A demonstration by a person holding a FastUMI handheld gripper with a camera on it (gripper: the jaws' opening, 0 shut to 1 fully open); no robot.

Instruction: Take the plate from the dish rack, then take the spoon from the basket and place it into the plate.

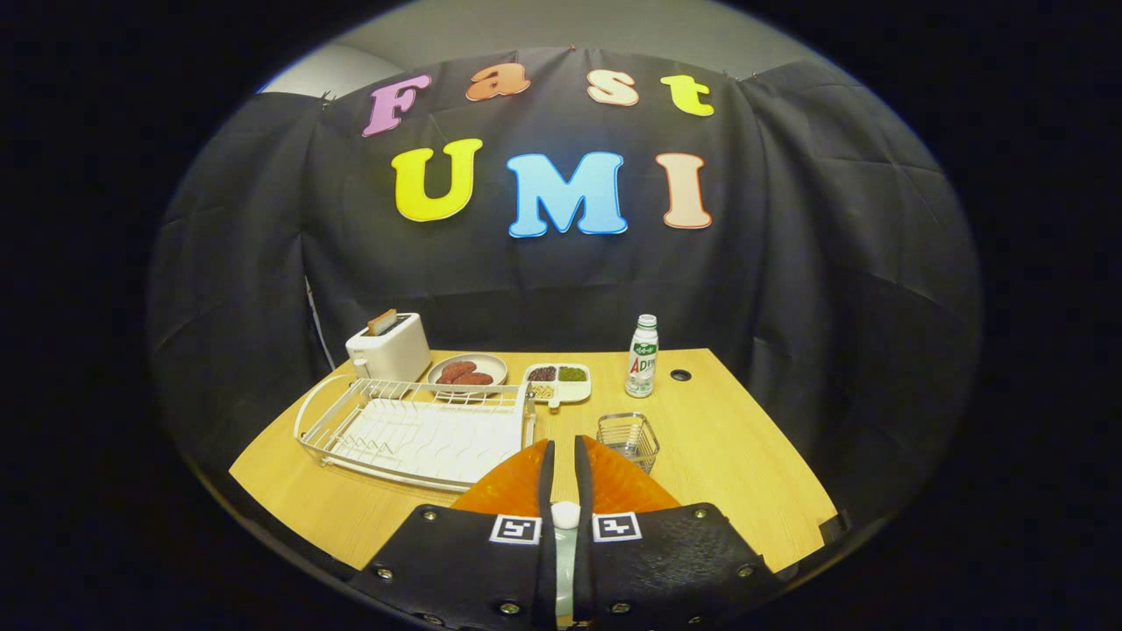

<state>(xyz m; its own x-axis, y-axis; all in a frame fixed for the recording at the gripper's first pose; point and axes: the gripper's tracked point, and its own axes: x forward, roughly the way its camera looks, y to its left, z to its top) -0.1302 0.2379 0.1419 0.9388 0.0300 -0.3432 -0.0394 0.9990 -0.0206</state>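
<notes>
My gripper (563,445) hangs over an orange plate (513,491) that lies on the wooden table just ahead of the dish rack. The fingers stand nearly together, and a pale spoon (565,515) sits clamped in the narrow gap between them; its rounded end and a strip of handle show near the finger bases. The plate spreads out to both sides under the fingers, partly covered by them. The small wire basket (628,438) stands just beyond the right finger and looks empty. The white wire dish rack (416,429) lies beyond the left finger with no dishes in it.
At the back of the table (745,456) stand a white toaster (390,346), a grey plate with brown food (467,370), a divided white tray of grains (558,381) and a small bottle (642,356). A round hole (680,375) is in the tabletop behind the bottle.
</notes>
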